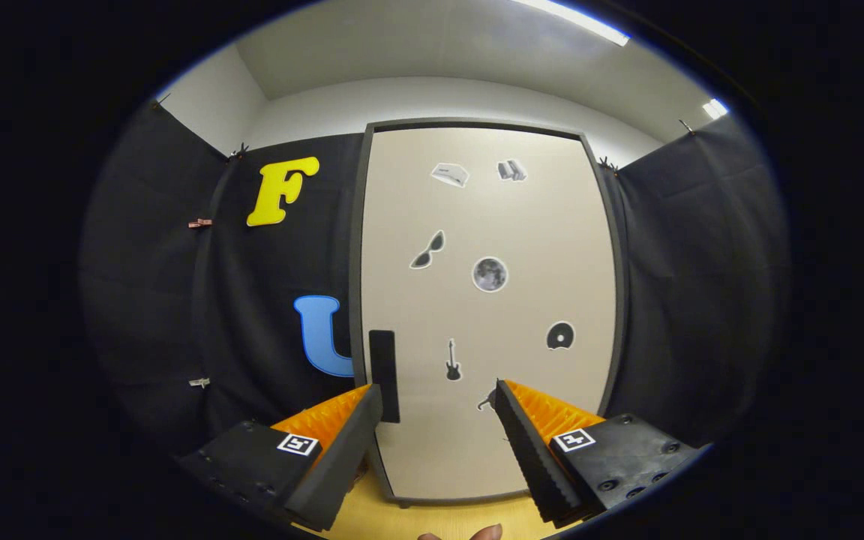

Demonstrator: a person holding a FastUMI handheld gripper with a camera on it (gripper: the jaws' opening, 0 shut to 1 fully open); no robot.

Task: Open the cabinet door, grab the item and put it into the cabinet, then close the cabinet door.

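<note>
A tall cabinet stands straight ahead, its beige door (488,225) shut inside a dark frame and dotted with small stickers. A black vertical handle (384,375) sits near the door's left edge, just above and ahead of my left fingertip. My gripper (438,397) is open, its fingers spread wide in front of the lower part of the door, with nothing between them. The item named in the task cannot be made out here.
Black cloth walls flank the cabinet on both sides. A yellowish wooden surface (432,517) lies below the fingers, at the cabinet's foot. A person's fingertip (486,532) pokes in beneath the fingers.
</note>
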